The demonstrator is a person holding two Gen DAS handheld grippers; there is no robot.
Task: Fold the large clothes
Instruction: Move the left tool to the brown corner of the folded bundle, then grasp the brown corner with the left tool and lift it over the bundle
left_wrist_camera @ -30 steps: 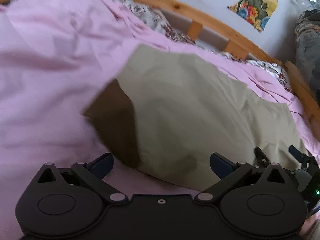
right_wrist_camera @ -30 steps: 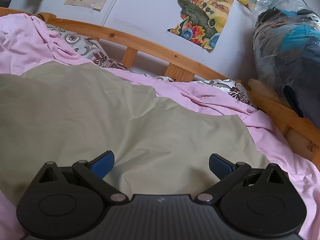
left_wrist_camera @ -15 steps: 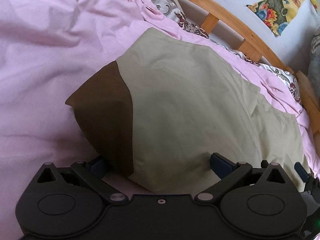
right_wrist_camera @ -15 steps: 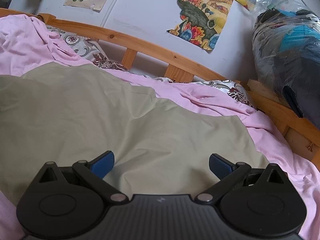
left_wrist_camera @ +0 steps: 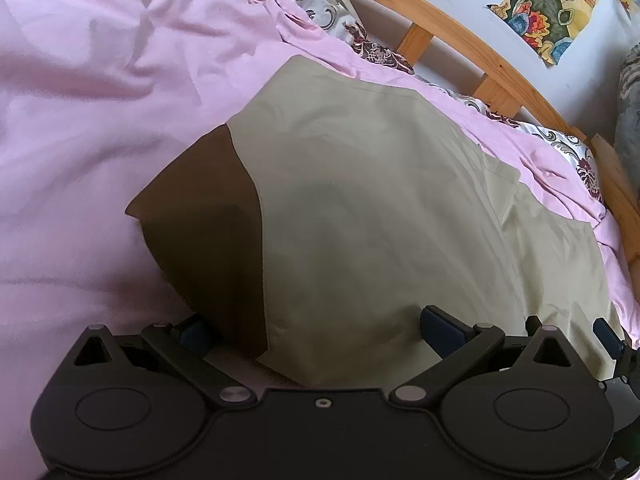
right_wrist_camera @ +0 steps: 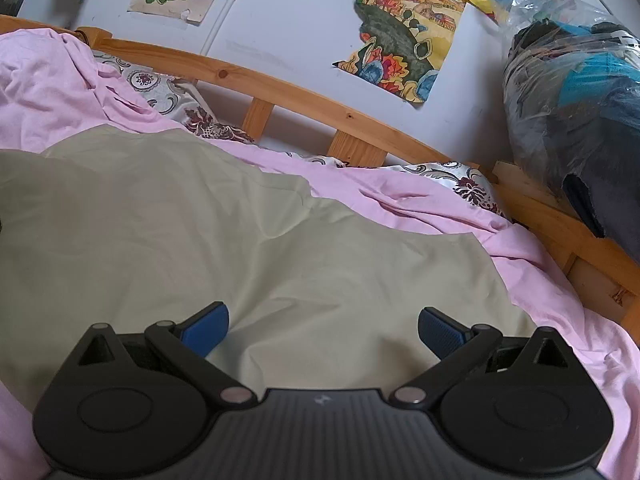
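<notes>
A large olive-beige garment (left_wrist_camera: 380,208) with a dark brown sleeve (left_wrist_camera: 208,220) lies spread flat on a pink sheet (left_wrist_camera: 80,100). My left gripper (left_wrist_camera: 316,330) is open at the garment's near hem, its left blue pad partly tucked under the brown sleeve's edge. In the right wrist view the same garment (right_wrist_camera: 240,232) fills the lower left, and my right gripper (right_wrist_camera: 323,330) hovers open over its near part with nothing between its fingers. The right gripper's tips (left_wrist_camera: 608,334) show at the far right of the left wrist view.
A wooden bed rail (right_wrist_camera: 280,92) runs behind the bedding, with a patterned pillow (right_wrist_camera: 160,88) against it. Pictures (right_wrist_camera: 404,36) hang on the grey wall. A plastic-wrapped bundle (right_wrist_camera: 576,112) sits at the right beyond the bed frame.
My left gripper has advanced towards the garment's near hem, so the brown sleeve now reaches its left pad. The right gripper has hardly moved.
</notes>
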